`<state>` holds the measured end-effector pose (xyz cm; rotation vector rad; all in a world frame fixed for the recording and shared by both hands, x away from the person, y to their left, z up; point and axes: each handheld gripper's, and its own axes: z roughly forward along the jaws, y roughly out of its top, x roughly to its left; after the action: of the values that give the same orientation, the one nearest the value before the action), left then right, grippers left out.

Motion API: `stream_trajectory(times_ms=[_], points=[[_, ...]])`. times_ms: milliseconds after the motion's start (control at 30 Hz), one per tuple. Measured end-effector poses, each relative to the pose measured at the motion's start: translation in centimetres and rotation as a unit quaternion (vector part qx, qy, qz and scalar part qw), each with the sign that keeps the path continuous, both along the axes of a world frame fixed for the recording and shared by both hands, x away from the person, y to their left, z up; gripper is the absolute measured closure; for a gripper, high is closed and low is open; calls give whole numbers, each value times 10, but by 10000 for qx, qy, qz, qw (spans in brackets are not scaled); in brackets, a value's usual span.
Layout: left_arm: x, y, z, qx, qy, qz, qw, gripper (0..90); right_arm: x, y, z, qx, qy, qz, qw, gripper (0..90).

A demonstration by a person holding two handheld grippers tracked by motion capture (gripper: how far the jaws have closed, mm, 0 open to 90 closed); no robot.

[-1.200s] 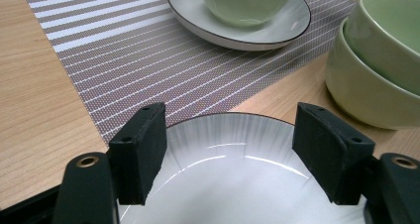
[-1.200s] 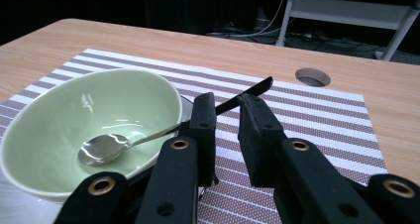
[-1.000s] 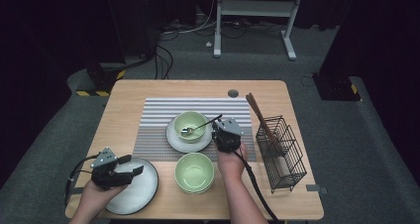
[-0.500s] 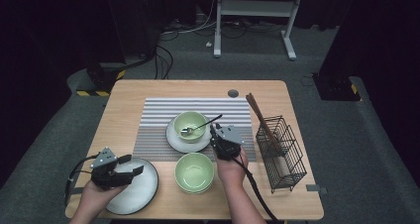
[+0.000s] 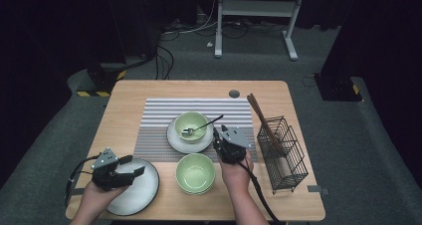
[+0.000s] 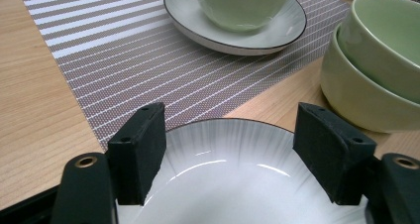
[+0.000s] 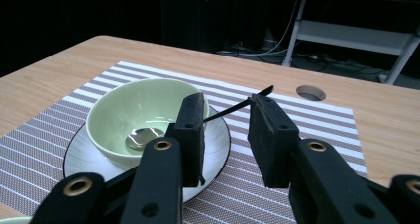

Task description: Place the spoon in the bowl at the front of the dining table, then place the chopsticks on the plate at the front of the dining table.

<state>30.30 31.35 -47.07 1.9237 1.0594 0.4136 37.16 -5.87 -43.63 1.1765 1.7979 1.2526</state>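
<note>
A pale green bowl point(image 5: 191, 125) stands on a white plate point(image 5: 175, 141) on the striped mat point(image 5: 154, 120). A spoon point(image 5: 201, 127) lies in it, its dark handle sticking out over the rim to the right. My right gripper point(image 5: 221, 133) hovers just right of that plate. Its jaws have just been opening; in the right gripper view point(image 7: 225, 105) the spoon handle point(image 7: 230, 111) runs beyond the gap and the pads do not press on it. My left gripper point(image 5: 133, 165) is open, its jaws point(image 6: 230, 125) spread wide above a second white plate point(image 6: 237, 174) at the front left.
Two stacked green bowls point(image 5: 195, 172) sit at the front between my hands. A black wire basket point(image 5: 286, 155) stands at the right with brown chopsticks point(image 5: 263, 121) leaning out of it. A round grommet hole point(image 5: 234, 93) is near the table's far edge.
The right gripper's jaws have parted and it has drawn back slightly from the bowl. The spoon stays in the bowl. The left hand has kept still.
</note>
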Motion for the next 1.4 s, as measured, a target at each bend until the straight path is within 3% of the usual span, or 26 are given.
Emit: stream_trajectory(times_ms=[133, 333, 733, 1400], points=[[0, -1, 0, 10, 4, 37, 10000, 269, -4, -5, 4, 57, -80, 42, 9999, 640], [0, -2, 0, 20, -18, 68, 10000, 267, -7, -7, 6, 121, -21, 116, 9999, 582], [1, -3, -1, 191, -109, 257, 9994, 240, -9, -14, 11, 50, -102, 77, 9999, 542], [2, -6, -1, 193, -78, 166, 9996, 239, -16, -26, 32, -33, -334, -61, 9994, 516]])
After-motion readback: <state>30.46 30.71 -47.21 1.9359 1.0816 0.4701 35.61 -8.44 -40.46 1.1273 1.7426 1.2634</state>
